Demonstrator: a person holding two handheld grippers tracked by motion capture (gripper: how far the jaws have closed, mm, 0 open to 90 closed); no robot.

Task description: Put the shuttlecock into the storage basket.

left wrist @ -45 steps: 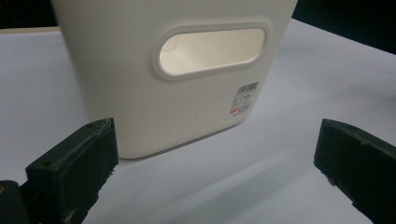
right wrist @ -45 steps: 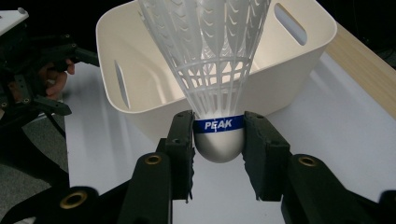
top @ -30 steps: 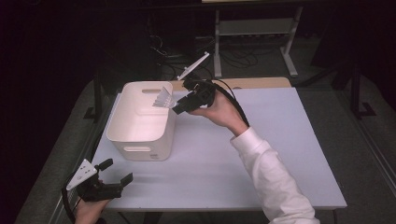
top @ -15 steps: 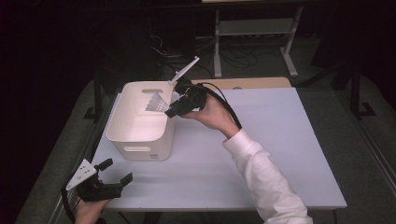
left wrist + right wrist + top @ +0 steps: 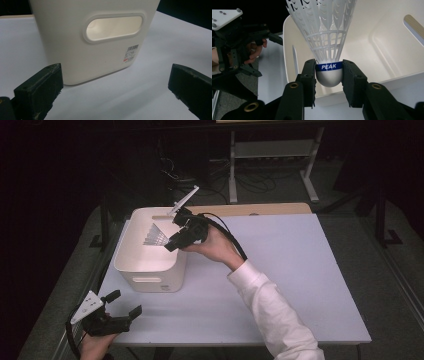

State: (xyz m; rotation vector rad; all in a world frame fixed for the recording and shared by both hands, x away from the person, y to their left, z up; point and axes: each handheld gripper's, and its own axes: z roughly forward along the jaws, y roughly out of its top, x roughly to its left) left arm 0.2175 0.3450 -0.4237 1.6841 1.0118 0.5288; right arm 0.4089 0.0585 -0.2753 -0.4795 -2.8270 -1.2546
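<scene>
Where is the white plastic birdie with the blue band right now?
The white plastic shuttlecock is pinched by its rounded cork end in the right gripper, held over the open white plastic bin in the high view.

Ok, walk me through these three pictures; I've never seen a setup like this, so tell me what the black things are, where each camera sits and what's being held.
A person sits at a white table and holds a black two-jaw grasping tool in each hand. There is no robot here.

The wide picture comes from a fixed camera above the table. In it the left tool rests near the table's front corner, and the right tool reaches over a white bin.

The other two pictures come from small cameras riding on the tools, looking along their jaws.

The left tool's camera faces the bin's side, with its handle cut-out and a barcode sticker; the jaws stand wide apart with nothing between them.

The right tool's camera shows its jaws clamped on the rounded white cork of a plastic shuttlecock, which has a blue band reading PEAK and is held above the bin's opening.
</scene>
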